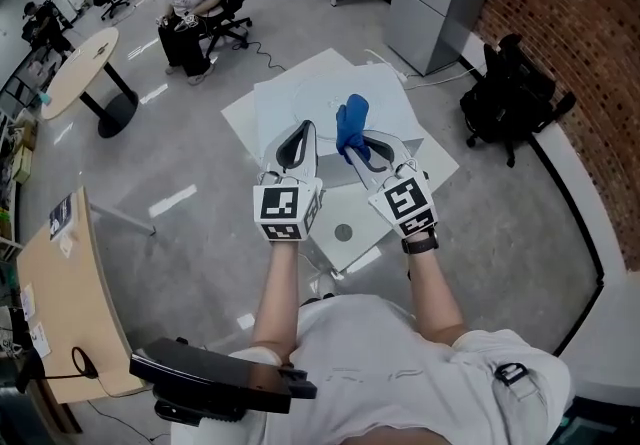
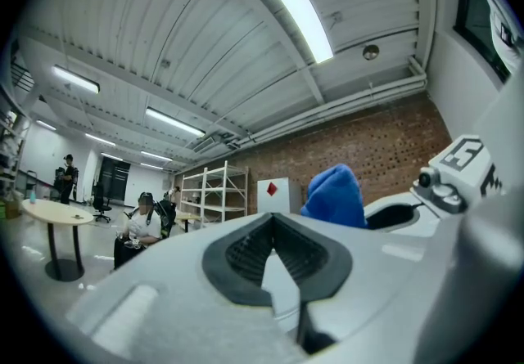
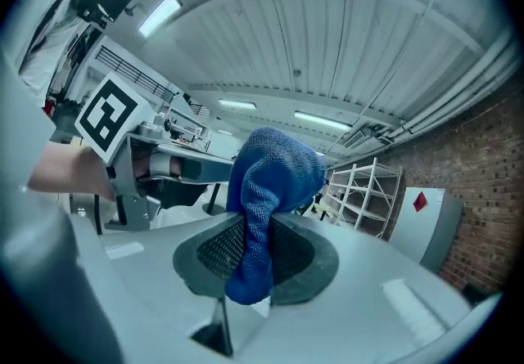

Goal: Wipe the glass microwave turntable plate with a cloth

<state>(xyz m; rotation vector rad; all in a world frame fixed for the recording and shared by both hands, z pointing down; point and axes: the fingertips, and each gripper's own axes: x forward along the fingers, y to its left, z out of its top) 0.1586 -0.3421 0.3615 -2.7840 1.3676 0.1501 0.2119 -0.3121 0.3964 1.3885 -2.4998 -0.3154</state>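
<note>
Holding cloth [image 1: 352, 121] pinched in right gripper [image 1: 352, 148] | left gripper [image 1: 298, 141] closed, empty | glass plate [image 1: 315, 93] seemingly ahead, below both, nearer right.

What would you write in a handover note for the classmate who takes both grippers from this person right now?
Left gripper: jaws together, nothing between them, raised.
Right gripper: clamped on the blue cloth, raised, tilted toward the ceiling.
Plate: only a faint round outline on the white table below; hard to confirm.
Done: cloth is in the grip.
Left: lower the cloth onto the plate and wipe it.
</note>
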